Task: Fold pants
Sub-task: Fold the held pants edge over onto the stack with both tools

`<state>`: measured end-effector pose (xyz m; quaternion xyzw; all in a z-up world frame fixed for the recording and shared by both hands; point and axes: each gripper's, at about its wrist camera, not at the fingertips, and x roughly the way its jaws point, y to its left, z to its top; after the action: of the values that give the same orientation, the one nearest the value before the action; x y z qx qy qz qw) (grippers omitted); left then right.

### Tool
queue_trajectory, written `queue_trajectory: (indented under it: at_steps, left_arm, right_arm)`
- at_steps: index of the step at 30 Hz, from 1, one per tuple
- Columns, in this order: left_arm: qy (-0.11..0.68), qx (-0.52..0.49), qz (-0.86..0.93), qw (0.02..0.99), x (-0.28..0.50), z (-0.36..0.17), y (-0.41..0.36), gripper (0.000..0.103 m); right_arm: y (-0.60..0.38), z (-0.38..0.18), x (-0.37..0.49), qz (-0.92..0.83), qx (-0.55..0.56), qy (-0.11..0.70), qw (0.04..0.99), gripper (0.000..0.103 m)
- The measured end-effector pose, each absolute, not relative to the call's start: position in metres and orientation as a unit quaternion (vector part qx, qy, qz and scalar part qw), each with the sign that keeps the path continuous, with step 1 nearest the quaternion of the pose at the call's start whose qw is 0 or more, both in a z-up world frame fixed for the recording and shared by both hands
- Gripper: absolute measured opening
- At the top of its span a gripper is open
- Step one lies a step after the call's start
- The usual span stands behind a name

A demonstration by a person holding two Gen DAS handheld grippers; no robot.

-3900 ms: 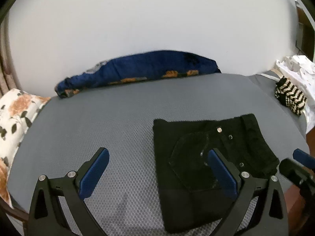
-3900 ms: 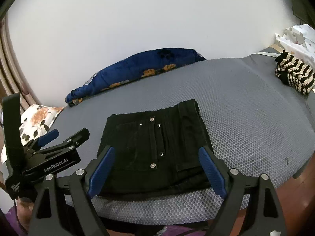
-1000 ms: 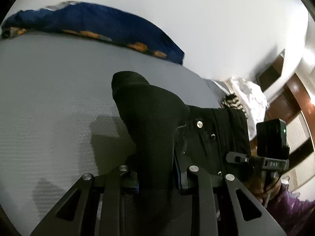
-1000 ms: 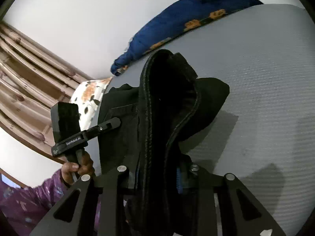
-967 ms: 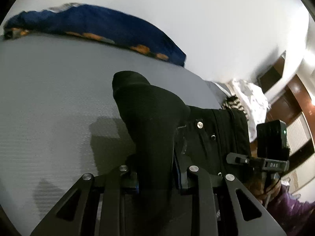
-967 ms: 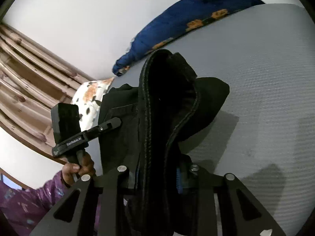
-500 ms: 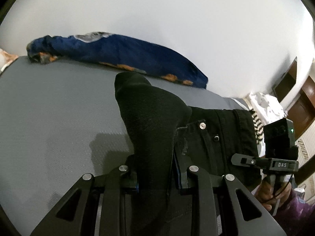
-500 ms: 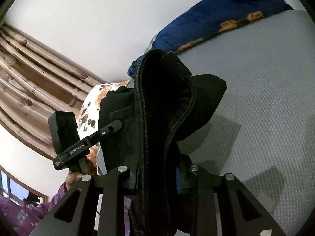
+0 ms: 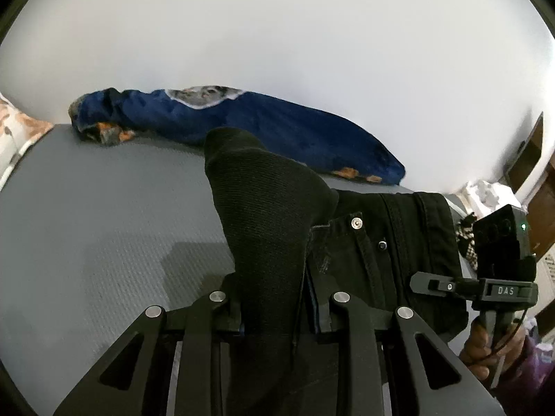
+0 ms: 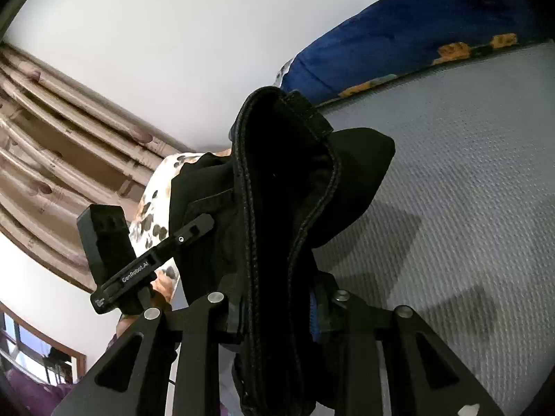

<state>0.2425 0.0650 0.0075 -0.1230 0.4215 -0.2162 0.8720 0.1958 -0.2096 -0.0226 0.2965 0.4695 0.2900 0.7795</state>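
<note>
Closest in, the left gripper (image 9: 277,315) has its jaws pinching a bunched fold of the black pants (image 9: 270,215), and the right gripper (image 10: 277,312) pinches the thick stitched waistband edge of the same pants (image 10: 277,180). The garment hangs between the two, lifted above the bed (image 9: 86,225), casting a soft shadow on it. The cloth is heavy black denim with ribbed seams, metal rivets and a pocket edge showing. The bed cover is grey with a fine honeycomb weave, flat and smooth. Farther back, a rumpled dark-blue blanket (image 9: 242,128) with orange patches lies along the plain white wall (image 9: 277,34). A floral pillow (image 10: 156,208) sits at one end near wooden slats, and a striped cloth (image 9: 466,239) lies at the other.
</note>
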Motion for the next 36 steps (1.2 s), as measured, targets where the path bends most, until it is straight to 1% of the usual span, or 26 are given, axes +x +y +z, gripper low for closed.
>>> queue_trajectory:
  at_steps: [15,26,36]
  left_arm:
    - [0.404,-0.102,-0.192,0.889,0.301,0.005,0.081,0.026]
    - [0.41,-0.086,-0.176,0.891,0.327,-0.011,0.081,0.026]
    - [0.418,-0.078,-0.163,0.89,0.347,-0.028,0.086,0.026]
  right_arm:
    - [-0.196,-0.029,0.234,0.291,0.305,0.46,0.781,0.025]
    - [-0.201,-0.041,0.228,0.285,0.321,0.468,0.773,0.025]
    - [-0.198,-0.034,0.23,0.276,0.315,0.473,0.775,0.025]
